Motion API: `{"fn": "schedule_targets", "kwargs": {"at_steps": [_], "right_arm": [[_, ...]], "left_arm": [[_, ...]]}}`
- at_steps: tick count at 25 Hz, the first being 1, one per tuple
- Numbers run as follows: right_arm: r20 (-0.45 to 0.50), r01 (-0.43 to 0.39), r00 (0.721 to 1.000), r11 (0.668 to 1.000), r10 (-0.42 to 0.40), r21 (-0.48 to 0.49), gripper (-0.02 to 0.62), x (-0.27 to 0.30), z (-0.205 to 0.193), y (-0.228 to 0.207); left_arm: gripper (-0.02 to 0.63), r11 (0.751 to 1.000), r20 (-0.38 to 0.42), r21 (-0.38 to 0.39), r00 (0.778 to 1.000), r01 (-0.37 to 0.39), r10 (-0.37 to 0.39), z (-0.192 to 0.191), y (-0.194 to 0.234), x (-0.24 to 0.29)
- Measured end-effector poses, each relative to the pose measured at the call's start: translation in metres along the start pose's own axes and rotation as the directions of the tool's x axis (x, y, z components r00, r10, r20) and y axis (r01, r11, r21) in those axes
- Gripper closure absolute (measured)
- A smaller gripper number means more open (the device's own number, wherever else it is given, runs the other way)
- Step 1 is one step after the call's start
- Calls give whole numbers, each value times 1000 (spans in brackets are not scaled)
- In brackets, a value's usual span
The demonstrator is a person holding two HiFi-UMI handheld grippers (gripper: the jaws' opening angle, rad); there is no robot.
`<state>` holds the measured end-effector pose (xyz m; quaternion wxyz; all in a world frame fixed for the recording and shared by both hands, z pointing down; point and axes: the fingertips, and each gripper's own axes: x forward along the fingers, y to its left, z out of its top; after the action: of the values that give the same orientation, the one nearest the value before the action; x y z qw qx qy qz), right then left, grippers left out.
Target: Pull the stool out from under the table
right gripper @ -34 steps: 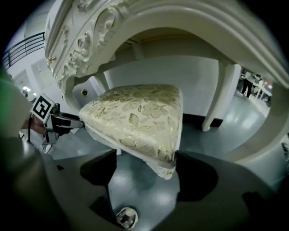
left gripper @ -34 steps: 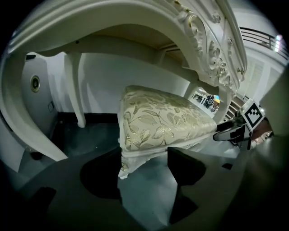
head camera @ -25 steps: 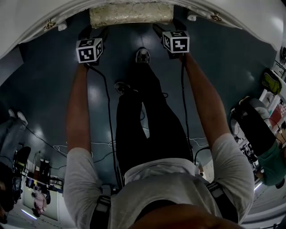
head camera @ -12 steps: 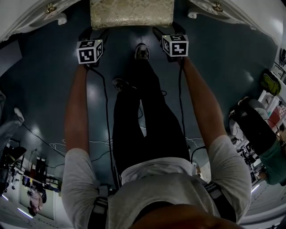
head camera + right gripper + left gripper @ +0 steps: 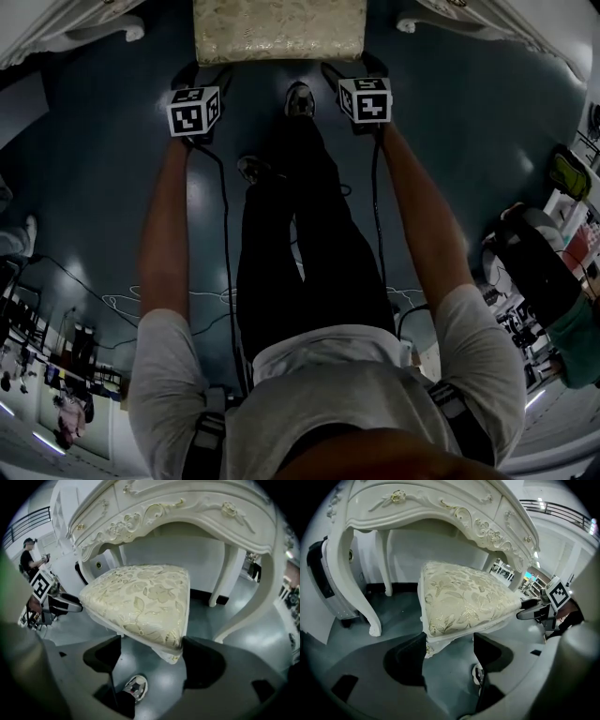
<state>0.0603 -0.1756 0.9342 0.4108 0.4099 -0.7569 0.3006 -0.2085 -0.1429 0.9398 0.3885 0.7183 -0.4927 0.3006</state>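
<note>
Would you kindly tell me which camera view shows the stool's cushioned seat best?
The right gripper view: the stool fills the middle, its whole floral seat visible. The left gripper view shows it nearly as fully; the head view catches only its near part at the top edge.

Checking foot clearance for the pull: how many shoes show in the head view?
2. One shoe lies just short of the stool and its near edge. The other shoe is further back toward the person, to the left. None seem hidden.
</note>
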Motion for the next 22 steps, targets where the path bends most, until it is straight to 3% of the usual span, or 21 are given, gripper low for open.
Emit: {"fn": "schedule_targets", "kwargs": {"at_steps": [4, 6, 22], "right_arm": [[19, 3, 1000, 1000, -3, 16, 201, -1, -3, 1], [18, -1, 1000, 1000, 1, 5, 201, -4, -3, 4], [-29, 14, 999, 999, -13, 35, 201, -34, -64, 35]], "left_arm": [[304, 1000, -2, 18, 1000, 2, -2, -11, -3, -5], [304, 1000, 10, -9, 1000, -9, 9, -12, -5, -10], [302, 999, -29, -34, 1000, 8, -9, -65, -22, -38]]}}
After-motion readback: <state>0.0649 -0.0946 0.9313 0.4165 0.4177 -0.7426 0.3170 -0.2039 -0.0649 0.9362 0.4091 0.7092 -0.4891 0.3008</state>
